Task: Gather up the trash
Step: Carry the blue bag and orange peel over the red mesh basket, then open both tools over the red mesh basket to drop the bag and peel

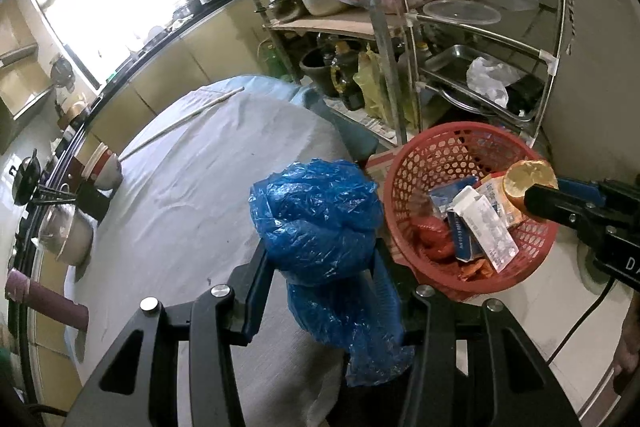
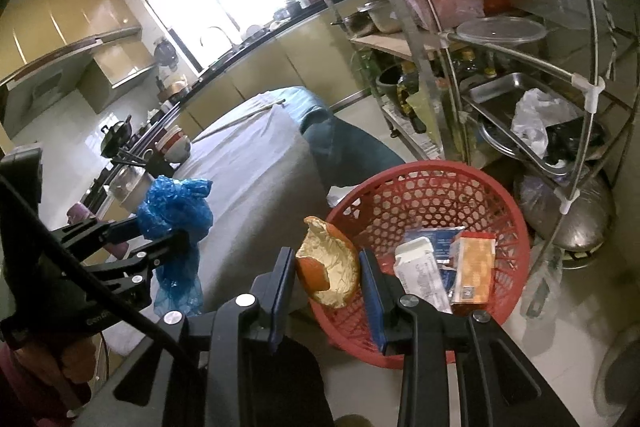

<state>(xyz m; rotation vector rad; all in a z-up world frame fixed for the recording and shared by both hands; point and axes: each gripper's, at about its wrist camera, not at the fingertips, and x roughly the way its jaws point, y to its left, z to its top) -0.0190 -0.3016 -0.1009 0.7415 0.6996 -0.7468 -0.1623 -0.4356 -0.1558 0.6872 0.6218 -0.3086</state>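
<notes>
My left gripper [image 1: 320, 259] is shut on a crumpled blue plastic bag [image 1: 316, 215], held over the edge of the cloth-covered table [image 1: 192, 163]. That blue bag [image 2: 176, 203] and the left gripper [image 2: 160, 235] also show at the left of the right wrist view. My right gripper [image 2: 326, 267] is shut on a piece of orange peel [image 2: 332, 267], at the near rim of the red basket [image 2: 472, 187]. In the left wrist view the orange peel [image 1: 528, 179] hangs over the red basket [image 1: 424, 155], gripped by the right gripper [image 1: 536, 199]. Several cartons [image 2: 472, 267] lie in the basket.
A metal shelf rack [image 2: 520, 67] with trays, pots and bags stands just behind the basket. On the table's far side are a bowl stack [image 1: 104, 163], a pot [image 1: 72, 235] and a long stick [image 1: 188, 119]. A kitchen counter [image 2: 240, 55] runs under the window.
</notes>
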